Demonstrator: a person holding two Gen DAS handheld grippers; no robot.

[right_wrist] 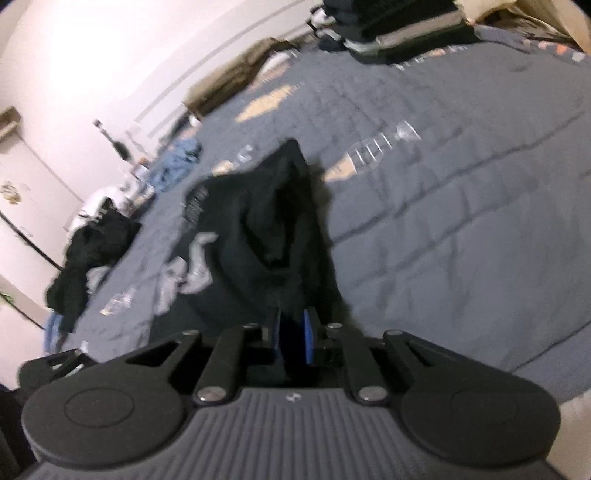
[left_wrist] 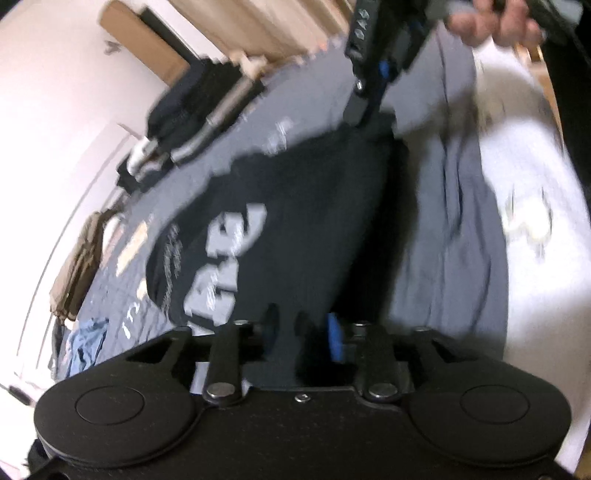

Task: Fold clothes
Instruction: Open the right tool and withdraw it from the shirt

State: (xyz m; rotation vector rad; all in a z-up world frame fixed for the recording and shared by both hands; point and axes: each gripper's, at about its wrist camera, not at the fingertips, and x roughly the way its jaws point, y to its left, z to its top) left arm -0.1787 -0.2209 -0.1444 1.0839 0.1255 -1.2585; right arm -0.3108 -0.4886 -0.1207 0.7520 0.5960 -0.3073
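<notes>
A black T-shirt (left_wrist: pixel 314 229) with large grey-white lettering hangs stretched between both grippers above a bed. My left gripper (left_wrist: pixel 306 332) is shut on its near edge, blue pads pinching the cloth. The right gripper (left_wrist: pixel 364 110) shows in the left wrist view at the top, clamped on the shirt's far edge, with a hand (left_wrist: pixel 495 22) holding it. In the right wrist view the right gripper (right_wrist: pixel 293 339) is shut on the black T-shirt (right_wrist: pixel 266 236), which bunches and droops ahead of it over the bed.
A blue-grey quilted bedspread (right_wrist: pixel 443 206) covers the bed. A stack of folded clothes (right_wrist: pixel 391 33) lies at the far end, an olive garment (right_wrist: pixel 229 81) by the wall, and blue (right_wrist: pixel 177 162) and black (right_wrist: pixel 92 251) unfolded clothes at the left edge. Pale walls surround.
</notes>
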